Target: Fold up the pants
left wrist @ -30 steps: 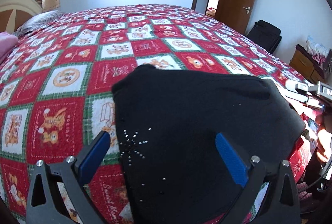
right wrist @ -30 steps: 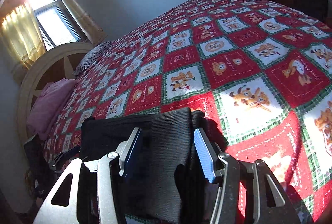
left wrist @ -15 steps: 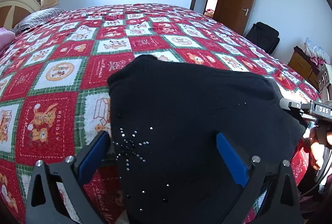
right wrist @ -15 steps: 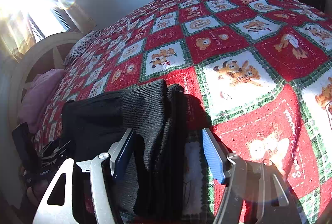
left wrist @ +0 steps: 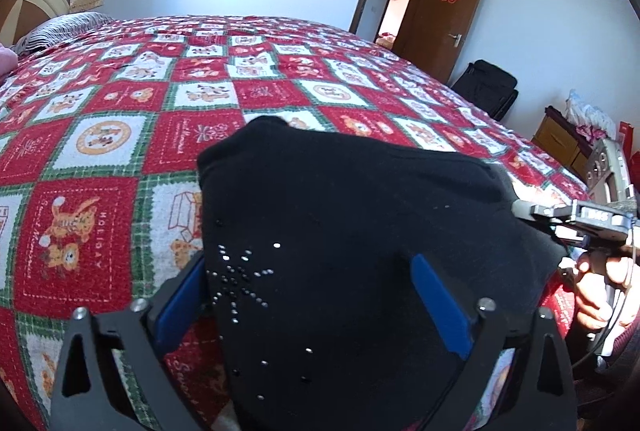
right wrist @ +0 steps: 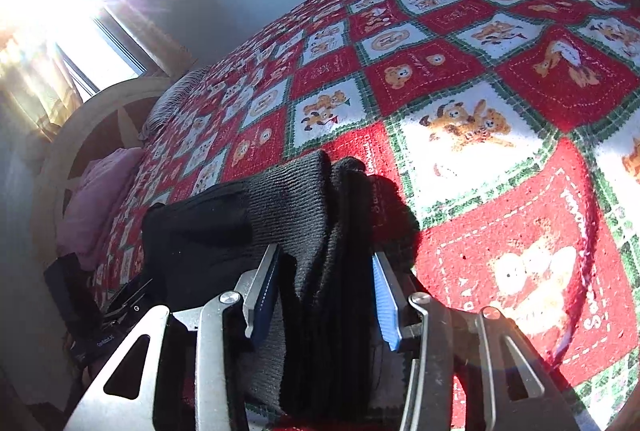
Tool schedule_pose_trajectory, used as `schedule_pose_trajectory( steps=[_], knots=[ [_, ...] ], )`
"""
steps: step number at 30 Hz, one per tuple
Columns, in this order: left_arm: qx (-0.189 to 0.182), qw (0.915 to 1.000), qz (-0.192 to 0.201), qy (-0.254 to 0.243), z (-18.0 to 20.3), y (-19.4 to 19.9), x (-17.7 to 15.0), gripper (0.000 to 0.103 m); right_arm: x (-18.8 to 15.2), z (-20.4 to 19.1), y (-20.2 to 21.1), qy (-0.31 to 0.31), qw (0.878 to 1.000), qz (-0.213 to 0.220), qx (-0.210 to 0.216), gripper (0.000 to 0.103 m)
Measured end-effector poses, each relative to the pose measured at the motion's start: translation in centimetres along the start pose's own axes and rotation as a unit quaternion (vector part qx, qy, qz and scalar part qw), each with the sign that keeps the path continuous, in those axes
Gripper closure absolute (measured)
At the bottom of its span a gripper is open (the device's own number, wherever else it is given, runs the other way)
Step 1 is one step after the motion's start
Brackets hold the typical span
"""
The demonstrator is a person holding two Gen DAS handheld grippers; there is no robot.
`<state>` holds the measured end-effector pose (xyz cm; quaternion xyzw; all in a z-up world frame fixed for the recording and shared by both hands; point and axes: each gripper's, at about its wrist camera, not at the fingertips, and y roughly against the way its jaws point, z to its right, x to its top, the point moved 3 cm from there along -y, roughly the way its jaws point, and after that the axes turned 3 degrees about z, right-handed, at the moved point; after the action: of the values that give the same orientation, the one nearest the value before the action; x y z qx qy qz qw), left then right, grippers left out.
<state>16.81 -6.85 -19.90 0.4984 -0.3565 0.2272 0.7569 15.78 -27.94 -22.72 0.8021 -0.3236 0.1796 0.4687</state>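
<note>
The bed's red, white and green patchwork quilt (left wrist: 120, 135) is filling both views, and the black pants (left wrist: 352, 231) are lying on its near edge as an already folded bundle, the rhinestone star pattern (left wrist: 236, 279) facing up toward the near left.

The left gripper (left wrist: 308, 295) is hanging over the bundle's near left part with its jaws wide and starting to close; one blue pad is sitting just off the left edge of the cloth and the other is resting over the middle of it, so nothing is being pinched yet. If it is closing like this, it is likely catching only the top layer and dragging the fold askew.

The right gripper (right wrist: 324, 295) is straddling the ribbed end of the pants (right wrist: 304, 231) on the bundle's right side and its jaws are closing around several stacked layers. The glare is making it hard to judge, but the pads seem not quite pressing the cloth. The risk here is a partial bite: outer layers slipping out as the hand lifts, or the thick stack bunching and springing open. Lifting the two sides unevenly would also be twisting the bundle off the quilt's near edge.
</note>
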Motion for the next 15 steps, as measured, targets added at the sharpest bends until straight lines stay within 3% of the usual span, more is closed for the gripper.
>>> schedule_pose_trajectory(
  steps=[9, 15],
  knots=[
    [-0.021, 0.9995, 0.005, 0.024, -0.8, -0.1, 0.1, 0.016, -0.2, 0.0, -0.4, 0.005, 1.000, 0.001, -0.004, 0.058],
    [-0.069, 0.9937, 0.016, 0.086, -2.8, 0.3, 0.2, 0.026, -0.2, 0.5, -0.6, -0.002, 1.000, 0.003, 0.010, 0.058]
  ],
)
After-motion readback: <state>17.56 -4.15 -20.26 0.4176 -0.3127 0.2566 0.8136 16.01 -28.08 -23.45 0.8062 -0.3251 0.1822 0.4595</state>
